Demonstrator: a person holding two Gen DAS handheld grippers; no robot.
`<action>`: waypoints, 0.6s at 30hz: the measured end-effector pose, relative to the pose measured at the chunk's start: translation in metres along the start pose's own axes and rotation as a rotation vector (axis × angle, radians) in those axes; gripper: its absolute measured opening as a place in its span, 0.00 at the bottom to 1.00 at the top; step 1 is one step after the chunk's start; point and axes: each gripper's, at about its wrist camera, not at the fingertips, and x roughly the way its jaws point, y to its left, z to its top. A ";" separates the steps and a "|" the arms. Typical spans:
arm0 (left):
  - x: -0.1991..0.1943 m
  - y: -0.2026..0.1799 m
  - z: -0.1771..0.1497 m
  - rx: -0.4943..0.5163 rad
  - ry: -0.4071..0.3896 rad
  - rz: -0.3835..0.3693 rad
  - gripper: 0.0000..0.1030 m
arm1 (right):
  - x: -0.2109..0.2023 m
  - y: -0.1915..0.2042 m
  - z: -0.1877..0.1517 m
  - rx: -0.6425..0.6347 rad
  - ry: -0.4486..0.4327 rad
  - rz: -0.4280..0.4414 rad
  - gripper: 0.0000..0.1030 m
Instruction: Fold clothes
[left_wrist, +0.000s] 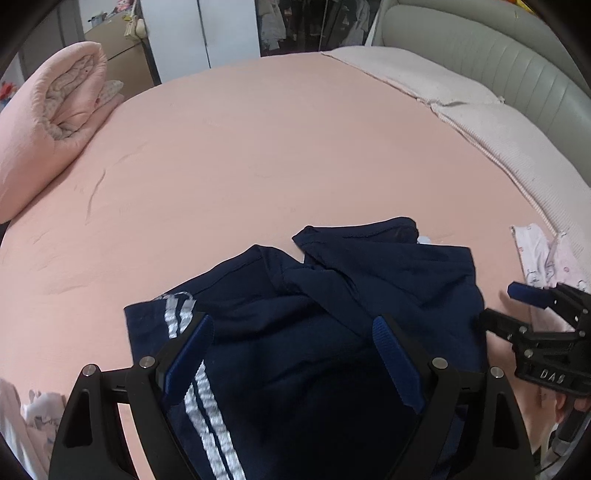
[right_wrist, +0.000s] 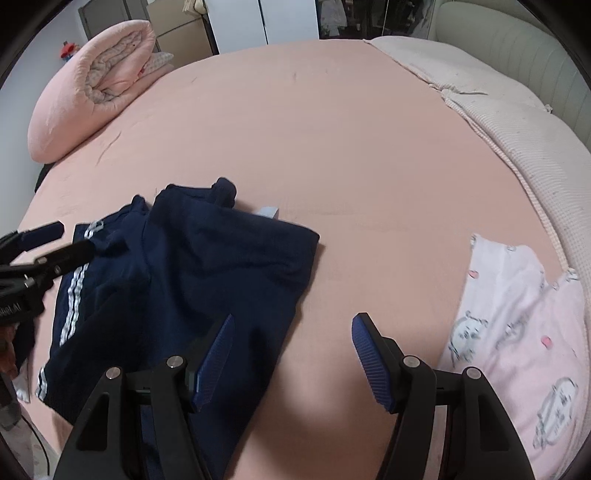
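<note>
Shorts (left_wrist: 295, 332) lie crumpled at six o'clock on the bed (left_wrist: 258, 147). Both tongs, left (left_wrist: 291, 347) and right (right_wrist: 291, 343), are open and empty; they may pinch only one layer, or also the sheet.

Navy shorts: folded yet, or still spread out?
Not neatly folded. The navy shorts lie rumpled on the pink bed sheet, legs overlapping, white side stripes showing.

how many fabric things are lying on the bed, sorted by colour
navy blue: 1, the striped navy shorts
pale pink printed: 1, the cartoon-print garment
plain pink: 1, the rolled quilt
cream: 1, the waffle-weave blanket
total: 4
</note>
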 end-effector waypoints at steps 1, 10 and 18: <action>0.004 0.000 0.001 -0.001 0.008 -0.005 0.85 | 0.004 -0.003 0.002 0.016 0.003 0.004 0.64; 0.037 -0.002 0.010 -0.025 0.067 -0.041 0.85 | 0.029 -0.025 0.018 0.129 0.014 0.023 0.64; 0.060 0.003 0.019 -0.089 0.109 -0.079 0.85 | 0.038 -0.028 0.033 0.120 -0.001 0.036 0.64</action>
